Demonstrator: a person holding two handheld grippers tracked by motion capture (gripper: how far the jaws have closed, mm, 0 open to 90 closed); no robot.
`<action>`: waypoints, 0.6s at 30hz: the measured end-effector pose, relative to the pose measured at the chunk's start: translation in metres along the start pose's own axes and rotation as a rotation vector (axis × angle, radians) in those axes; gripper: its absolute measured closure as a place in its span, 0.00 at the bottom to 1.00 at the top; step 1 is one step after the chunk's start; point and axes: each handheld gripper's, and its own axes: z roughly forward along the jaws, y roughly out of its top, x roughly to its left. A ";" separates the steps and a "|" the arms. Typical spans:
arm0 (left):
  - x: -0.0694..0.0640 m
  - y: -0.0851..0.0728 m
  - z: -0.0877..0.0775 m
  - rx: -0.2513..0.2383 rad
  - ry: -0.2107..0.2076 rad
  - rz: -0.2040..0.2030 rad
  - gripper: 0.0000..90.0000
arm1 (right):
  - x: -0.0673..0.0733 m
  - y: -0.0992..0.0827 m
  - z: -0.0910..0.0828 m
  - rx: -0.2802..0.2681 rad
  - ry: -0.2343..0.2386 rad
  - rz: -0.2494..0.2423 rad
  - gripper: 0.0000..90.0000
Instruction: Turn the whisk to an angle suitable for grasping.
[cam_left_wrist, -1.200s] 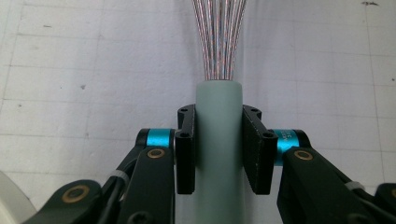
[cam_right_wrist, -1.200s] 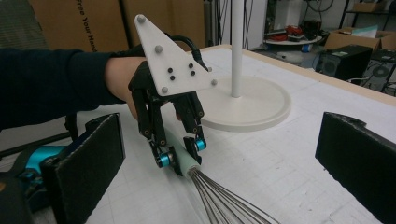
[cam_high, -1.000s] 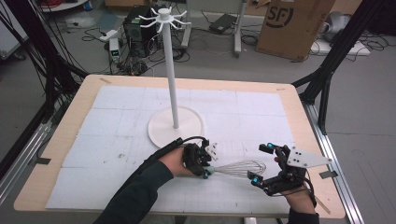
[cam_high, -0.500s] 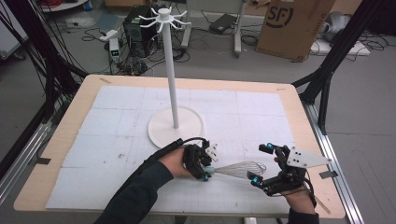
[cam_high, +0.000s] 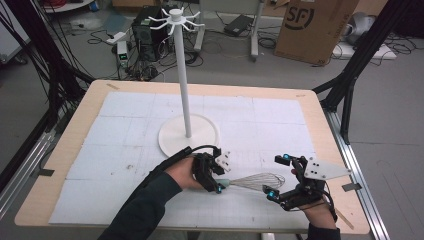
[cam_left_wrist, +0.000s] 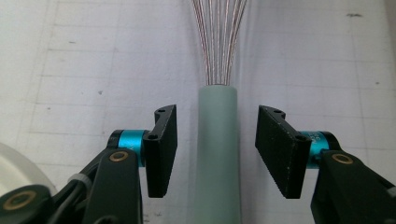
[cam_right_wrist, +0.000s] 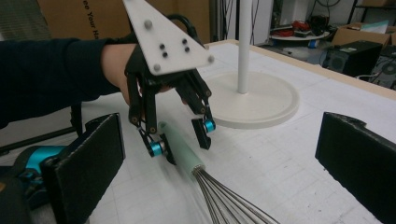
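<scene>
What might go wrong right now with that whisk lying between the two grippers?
The left gripper has just been opening; its jaws straddle the wire whisk with the pale green handle without pressing it. A lift now would likely leave the whisk on the white gridded mat. The right gripper, open by the wire loops, might nudge the whisk and roll it. A raised whisk could knock the tall white hook stand.

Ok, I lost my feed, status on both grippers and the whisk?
Left gripper jaws just opening, astride whisk handle, pads clear. Right gripper open by the wires. Whisk flat on table. Nothing in the way.
</scene>
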 end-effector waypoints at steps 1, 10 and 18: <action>-0.001 0.000 -0.003 -0.005 0.009 -0.004 0.51 | 0.000 0.000 0.000 0.001 0.000 -0.001 0.00; -0.012 -0.005 -0.024 -0.020 0.053 -0.009 0.29 | 0.001 -0.001 0.003 0.011 0.014 -0.006 0.00; -0.021 -0.016 -0.037 -0.023 0.116 -0.060 0.09 | 0.002 0.000 0.006 0.019 0.027 -0.006 0.00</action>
